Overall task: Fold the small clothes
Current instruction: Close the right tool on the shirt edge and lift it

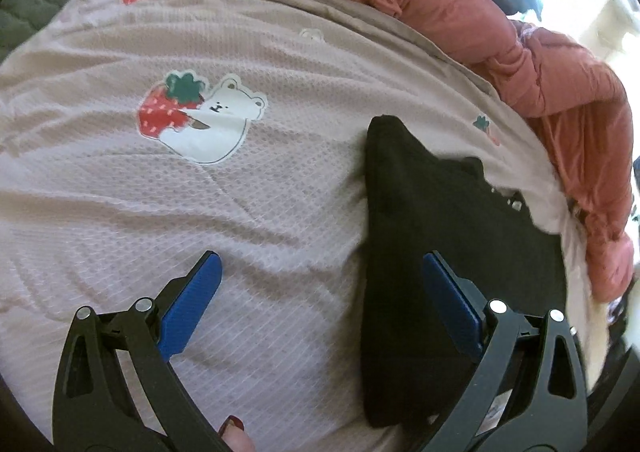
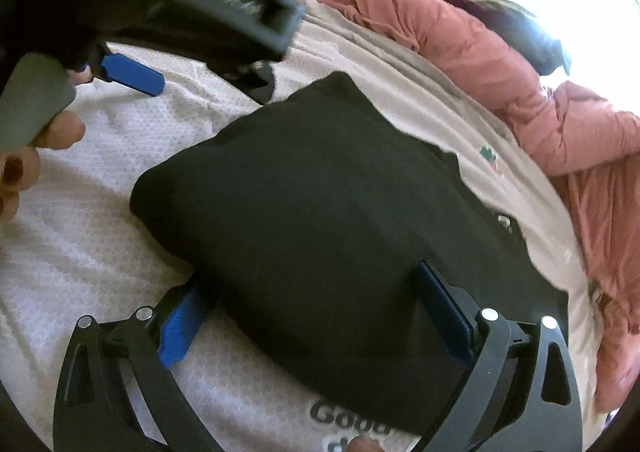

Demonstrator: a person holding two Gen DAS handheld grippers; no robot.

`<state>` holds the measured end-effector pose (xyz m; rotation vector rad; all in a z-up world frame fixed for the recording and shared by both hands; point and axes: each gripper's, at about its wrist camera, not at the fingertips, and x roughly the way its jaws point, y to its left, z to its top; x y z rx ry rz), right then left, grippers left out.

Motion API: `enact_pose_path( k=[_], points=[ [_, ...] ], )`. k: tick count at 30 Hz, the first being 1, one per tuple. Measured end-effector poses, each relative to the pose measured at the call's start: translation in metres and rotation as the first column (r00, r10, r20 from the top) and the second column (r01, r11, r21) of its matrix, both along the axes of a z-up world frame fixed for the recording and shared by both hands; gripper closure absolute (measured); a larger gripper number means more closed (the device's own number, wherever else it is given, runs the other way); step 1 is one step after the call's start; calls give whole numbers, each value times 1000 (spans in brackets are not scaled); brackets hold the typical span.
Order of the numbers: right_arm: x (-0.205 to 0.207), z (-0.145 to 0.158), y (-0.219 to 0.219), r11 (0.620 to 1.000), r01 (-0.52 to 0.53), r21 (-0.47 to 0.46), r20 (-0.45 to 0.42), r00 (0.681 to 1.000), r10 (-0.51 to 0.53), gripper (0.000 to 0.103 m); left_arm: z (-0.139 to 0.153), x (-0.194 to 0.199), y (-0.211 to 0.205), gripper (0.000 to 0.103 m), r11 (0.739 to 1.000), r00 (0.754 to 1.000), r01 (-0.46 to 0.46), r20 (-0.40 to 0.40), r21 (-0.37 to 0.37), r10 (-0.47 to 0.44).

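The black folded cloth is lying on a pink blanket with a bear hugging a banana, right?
Not quite. The black folded cloth does lie on the pink blanket, but the bear is hugging a strawberry, not a banana. The left wrist view shows it: red with white dots and a green leafy top.

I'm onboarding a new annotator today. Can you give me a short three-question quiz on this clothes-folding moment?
1. True or false: the left hand-held gripper is clamped on the black garment.
2. Multiple choice: what is printed on the pale bedspread? A) a bear hugging a strawberry B) a sailboat C) a sunflower
3. Fill in: the puffy jacket bunched beyond the garment is ____ in colour.

Key: 1 false, its jaws stand open; 2 A, the bear print; 3 pink.
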<state>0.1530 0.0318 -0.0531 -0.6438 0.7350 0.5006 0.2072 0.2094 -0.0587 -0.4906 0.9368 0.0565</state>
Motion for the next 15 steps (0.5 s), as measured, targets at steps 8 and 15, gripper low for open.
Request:
enact_pose_path(
  k=[8,15],
  points=[
    [-10,19,-14,992,-71,109,78,995,62,68,2,31,6,10,981,998,23,-59,-193,-35],
    [-10,40,-36,966,-88,242,46,996,79,90,4,49,-8,10,951,991,53,-99,-305,-88]
  ],
)
